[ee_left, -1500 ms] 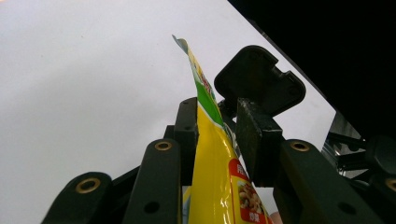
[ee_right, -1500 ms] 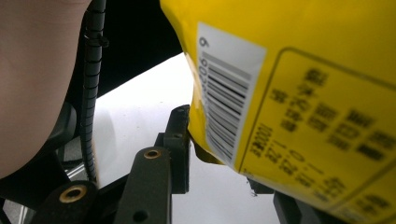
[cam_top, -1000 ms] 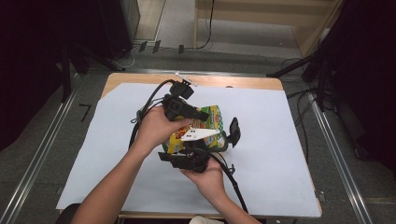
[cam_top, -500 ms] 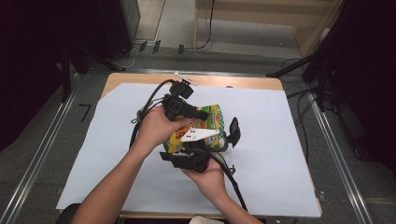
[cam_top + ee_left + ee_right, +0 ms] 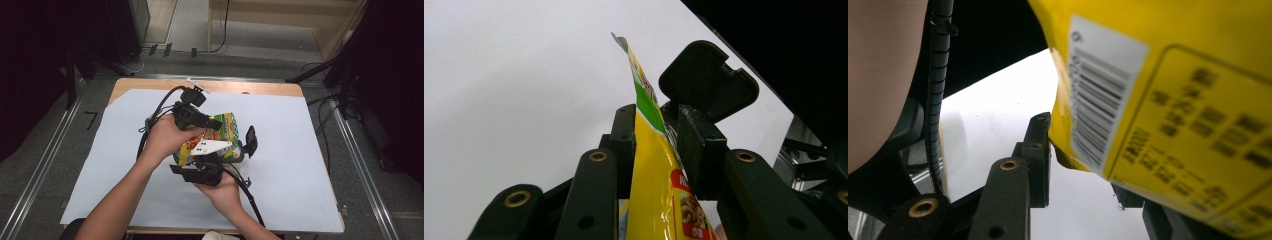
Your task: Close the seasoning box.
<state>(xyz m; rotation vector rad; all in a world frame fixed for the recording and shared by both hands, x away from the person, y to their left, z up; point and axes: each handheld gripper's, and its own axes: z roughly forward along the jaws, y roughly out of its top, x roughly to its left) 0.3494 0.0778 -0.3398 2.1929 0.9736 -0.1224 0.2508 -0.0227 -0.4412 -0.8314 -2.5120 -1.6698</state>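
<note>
Holding steady: high view, snack bag (image 5: pixel 216 134) unmoved above the desk's (image 5: pixel 300 165) middle, between both hands. Left gripper view: left gripper (image 5: pixel 655 131) pinches the bag's seam. Right gripper view: right gripper (image 5: pixel 1083 155) clamps its lower edge. Tear likely pending.

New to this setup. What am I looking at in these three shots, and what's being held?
No robot arm: a person holds a hand-held two-jaw tool in each hand. The high view looks down on a table under a white sheet; the left tool and right tool meet at a yellow snack bag. The other two pictures come from cameras riding on each tool. In the left gripper view, its jaws pinch the bag's edge. In the right gripper view, the bag's barcode side sits between its jaws.
</note>
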